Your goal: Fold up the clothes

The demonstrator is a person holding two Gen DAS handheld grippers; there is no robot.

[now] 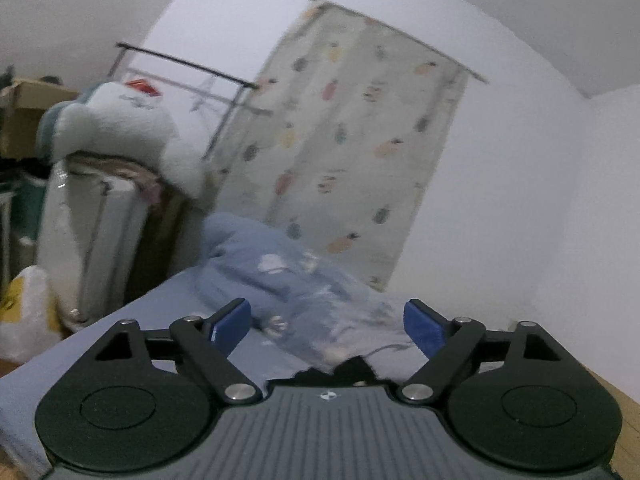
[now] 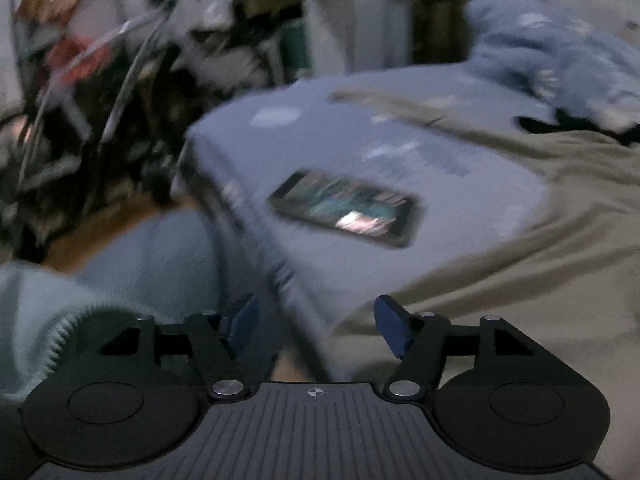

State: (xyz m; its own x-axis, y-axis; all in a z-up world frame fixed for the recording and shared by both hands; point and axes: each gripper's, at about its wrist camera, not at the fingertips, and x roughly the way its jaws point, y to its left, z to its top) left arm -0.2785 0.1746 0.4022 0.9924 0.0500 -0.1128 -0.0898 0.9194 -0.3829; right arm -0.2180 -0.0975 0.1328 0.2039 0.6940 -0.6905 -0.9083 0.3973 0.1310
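on the blue-sheeted bed (image 2: 360, 152), a khaki garment (image 2: 540, 240) spreads over the right side, with a phone (image 2: 346, 208) lying left of it and a crumpled blue quilt (image 1: 280, 272) at the far end. beyond stand white walls, a patterned curtain (image 1: 352, 140) and a clothes rack (image 1: 188, 64) (no writing is legible). the left gripper (image 1: 327, 322) and right gripper (image 2: 316, 324) both gape, holding nothing.
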